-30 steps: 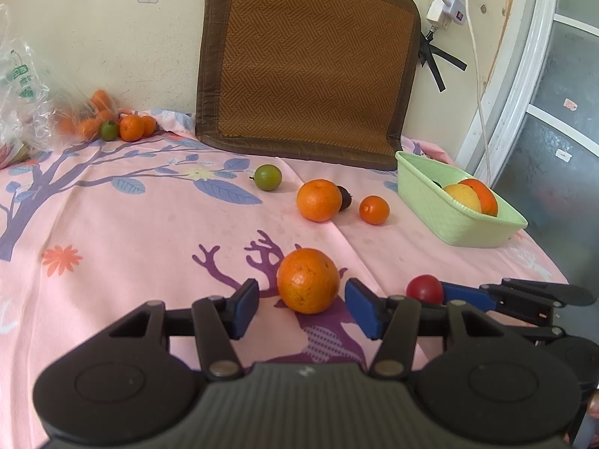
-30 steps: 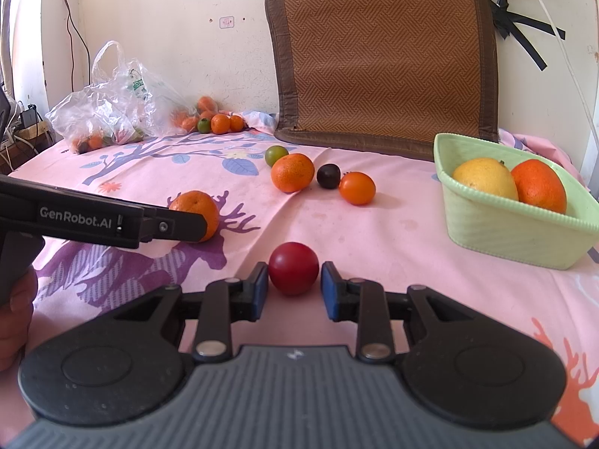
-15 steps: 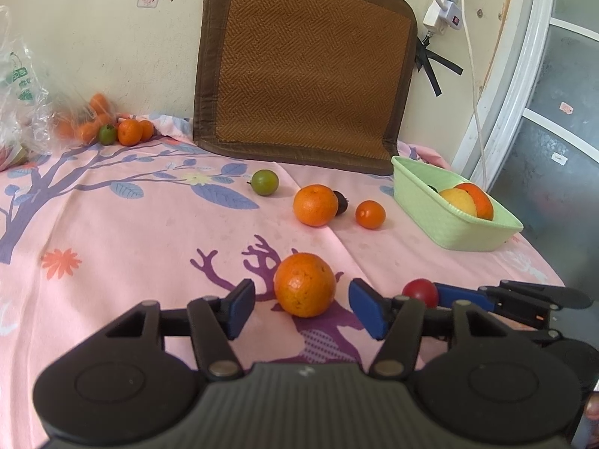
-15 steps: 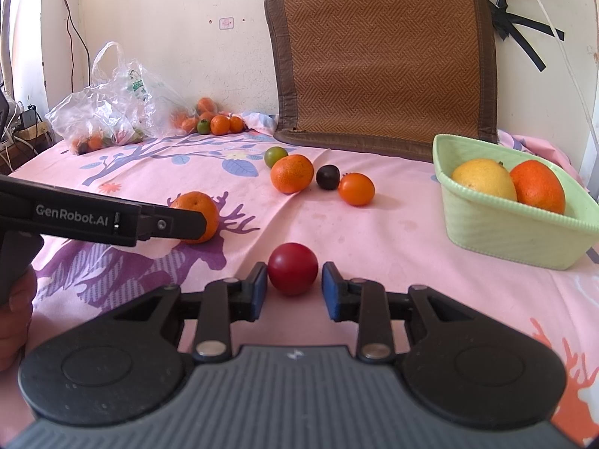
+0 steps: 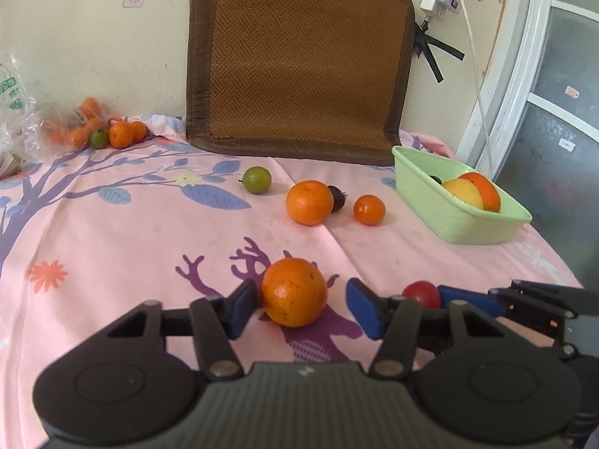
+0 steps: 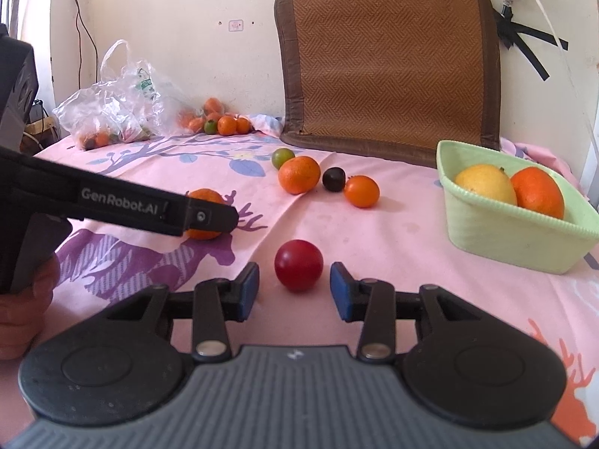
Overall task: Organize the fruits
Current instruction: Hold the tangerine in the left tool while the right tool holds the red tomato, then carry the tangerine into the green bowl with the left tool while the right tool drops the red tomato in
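Observation:
An orange [image 5: 294, 292] lies on the pink cloth between the open blue pads of my left gripper [image 5: 301, 308]; the left pad touches it or nearly so, the right pad stands apart. A small red fruit [image 6: 298, 265] lies between the open pads of my right gripper [image 6: 294, 295], with gaps on both sides. The red fruit [image 5: 421, 295] and right gripper also show in the left wrist view. A green basket [image 6: 498, 232] at the right holds a yellow fruit [image 6: 485, 183] and an orange [image 6: 537, 191].
Further back lie a green fruit [image 5: 257, 179], a large orange [image 5: 309, 202], a dark fruit [image 6: 333, 179] and a small orange [image 5: 369, 209]. A plastic bag [image 6: 112, 108] and several small oranges sit at the back left. A brown woven mat [image 5: 299, 60] leans on the wall.
My right gripper has opened wider around the red fruit. My left gripper has shifted slightly, so the orange now sits against its left pad.

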Tool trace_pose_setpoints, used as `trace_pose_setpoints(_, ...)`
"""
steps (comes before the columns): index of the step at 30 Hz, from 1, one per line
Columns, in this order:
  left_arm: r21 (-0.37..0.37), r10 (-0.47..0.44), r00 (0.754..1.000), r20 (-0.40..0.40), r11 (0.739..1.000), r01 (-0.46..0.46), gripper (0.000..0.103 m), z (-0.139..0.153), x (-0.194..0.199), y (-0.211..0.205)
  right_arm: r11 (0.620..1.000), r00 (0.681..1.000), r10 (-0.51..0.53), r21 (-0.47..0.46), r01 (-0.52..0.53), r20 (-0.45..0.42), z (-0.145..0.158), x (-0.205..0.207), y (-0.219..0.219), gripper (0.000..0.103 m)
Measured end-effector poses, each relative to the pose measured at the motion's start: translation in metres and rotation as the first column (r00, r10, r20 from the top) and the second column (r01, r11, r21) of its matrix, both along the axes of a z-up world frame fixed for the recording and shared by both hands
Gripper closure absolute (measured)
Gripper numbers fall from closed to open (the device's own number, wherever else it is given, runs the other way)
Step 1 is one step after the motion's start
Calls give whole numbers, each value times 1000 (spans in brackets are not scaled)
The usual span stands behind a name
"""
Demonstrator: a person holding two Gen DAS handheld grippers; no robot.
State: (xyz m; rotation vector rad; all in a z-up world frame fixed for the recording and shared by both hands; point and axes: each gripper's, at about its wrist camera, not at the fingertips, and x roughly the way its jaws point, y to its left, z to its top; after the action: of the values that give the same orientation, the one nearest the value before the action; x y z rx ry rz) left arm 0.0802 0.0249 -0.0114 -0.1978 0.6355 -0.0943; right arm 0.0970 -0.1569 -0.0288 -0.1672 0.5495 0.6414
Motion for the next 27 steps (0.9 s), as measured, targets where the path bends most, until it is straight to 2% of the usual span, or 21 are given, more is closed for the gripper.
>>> trace_pose_setpoints(1, 7, 4, 1000, -2, 1000, -4, 64, -1, -1, -1, 1000, 1000, -1, 4, 2, -5, 0, 2, 0, 59)
trace_pose_setpoints(3, 10, 8, 1000, 0, 1000, -8, 65, -1, -2, -2, 1000, 1000, 4, 6, -4, -20, -1, 5, 0, 61)
trace_pose_setpoints(4, 6, 8, 1000, -5, 1000, -8, 65, 0, -2, -2, 1000, 1000, 10, 5, -10, -23, -1, 5, 1, 73)
trace_pose_setpoints(8, -19, -42, 999, 5, 999, 42, 65, 13, 11, -12, 1000, 1000, 14, 20, -14, 4, 2, 5, -4, 73)
trace_pose_setpoints(12, 6, -133, 989, 60, 991, 133, 65, 44, 43, -43, 993, 994, -79, 89, 72, 71, 20, 18, -33, 73)
trace_pose_setpoints(17, -3, -233, 967, 99, 972, 235, 65, 73, 105, -87, 966, 959, -239, 134, 220, 150, 39, 49, -72, 73)
trace_pose_setpoints(22, -79, -274, 961, 25, 958, 275, 64, 68, 167, -116, 950, 939, -305, 114, 290, 157, 39, 87, -86, 73)
trace_pose_setpoints(27, -109, -279, 960, -32, 956, 274, 65, 53, 189, -127, 953, 929, -304, 65, 297, 211, 33, 98, -86, 72)
